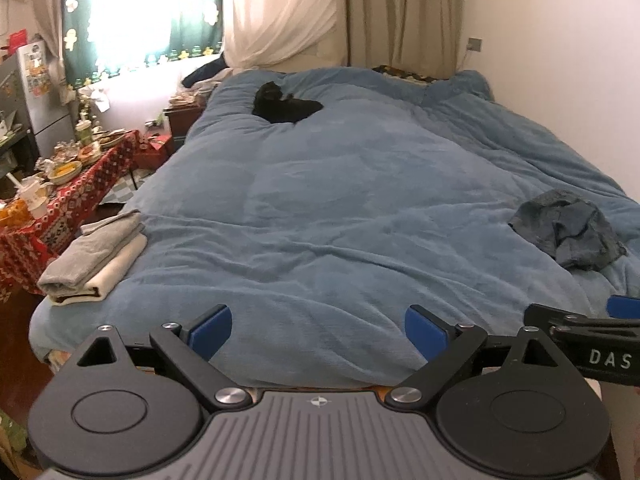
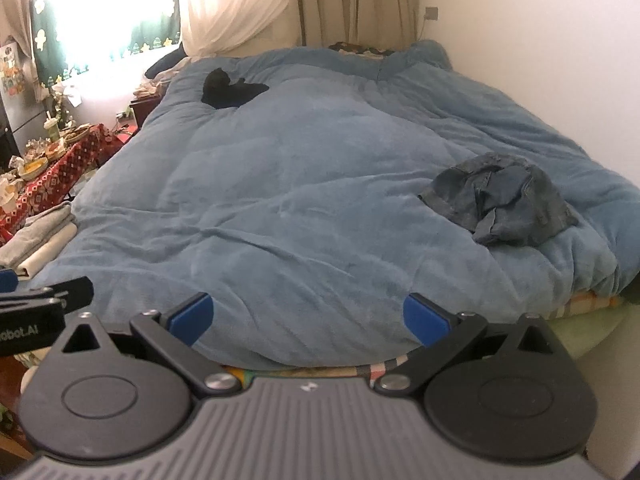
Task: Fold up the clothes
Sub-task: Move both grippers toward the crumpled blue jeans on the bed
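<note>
A crumpled denim garment lies on the right side of the blue duvet. A stack of folded clothes, grey on cream, rests at the bed's near left corner. A black garment lies far off near the head of the bed. My left gripper hovers open over the bed's near edge, holding nothing. My right gripper is open too, beside it, with the denim ahead to its right. Each gripper shows at the edge of the other's view.
A low table with a red patterned cloth, crowded with dishes and cups, stands left of the bed. A fridge is behind it. Curtains and a bright window back the bed; a white wall runs along its right.
</note>
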{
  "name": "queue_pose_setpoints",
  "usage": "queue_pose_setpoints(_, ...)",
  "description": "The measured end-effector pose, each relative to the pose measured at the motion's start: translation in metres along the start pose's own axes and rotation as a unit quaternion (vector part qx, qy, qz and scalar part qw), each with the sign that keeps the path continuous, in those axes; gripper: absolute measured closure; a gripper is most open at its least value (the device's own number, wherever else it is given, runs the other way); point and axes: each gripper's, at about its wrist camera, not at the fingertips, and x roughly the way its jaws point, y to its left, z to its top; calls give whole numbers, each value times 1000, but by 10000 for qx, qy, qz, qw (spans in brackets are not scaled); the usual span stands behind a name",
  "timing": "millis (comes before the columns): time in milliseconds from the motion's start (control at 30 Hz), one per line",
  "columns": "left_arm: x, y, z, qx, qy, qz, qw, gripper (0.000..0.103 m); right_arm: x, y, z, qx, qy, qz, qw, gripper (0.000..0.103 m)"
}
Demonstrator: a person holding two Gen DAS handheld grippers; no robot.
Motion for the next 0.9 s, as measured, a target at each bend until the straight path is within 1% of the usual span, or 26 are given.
queue_pose_setpoints(133, 4, -2, -2, -6, 77, -112, 9999, 11, 5, -7, -1, 169, 100, 89, 9998, 1)
queue_pose_setpoints(200, 5, -2, -2, -20, 77, -100, 9999, 16, 6, -8, -2, 161, 62, 47, 9998, 1)
queue_pose_setpoints(367, 4, -4, -4, 13, -117, 106, 9999, 16, 5, -7, -5, 66, -57, 30, 10000, 1)
queue_pose_setpoints(500, 6, -7, -5, 71, -192, 92, 9997, 16, 4, -9, -7, 148, -136, -100, 9997, 1)
queue_pose_setpoints(600, 7, -10, -6, 121, -260, 112, 9995, 16, 8, -12, -7, 226, 10, -54, 9997, 1)
queue_pose_setpoints(667, 6, -12, -6, 130, -362, 213, 9990, 16, 10, -12, -8, 205, 111, 47, 9997, 1)
queue_pose_setpoints(700, 6, -12, -6, 134, -412, 260, 9987, 16, 9, -12, -9, 239, 94, 76, 9996, 1)
queue_pose_setpoints(767, 6, -13, -6, 140, -499, 263, 9983, 16, 6, -14, -10, 395, -107, -48, 9992, 1)
queue_pose_setpoints(833, 8, -14, -6, 128, -476, 186, 9986, 16, 3, -16, -11, 533, -293, -162, 9980, 1)
queue_pose_setpoints(900, 11, -13, -5, 117, -415, 76, 9990, 16, 6, -20, -10, 489, -337, -106, 9982, 1)
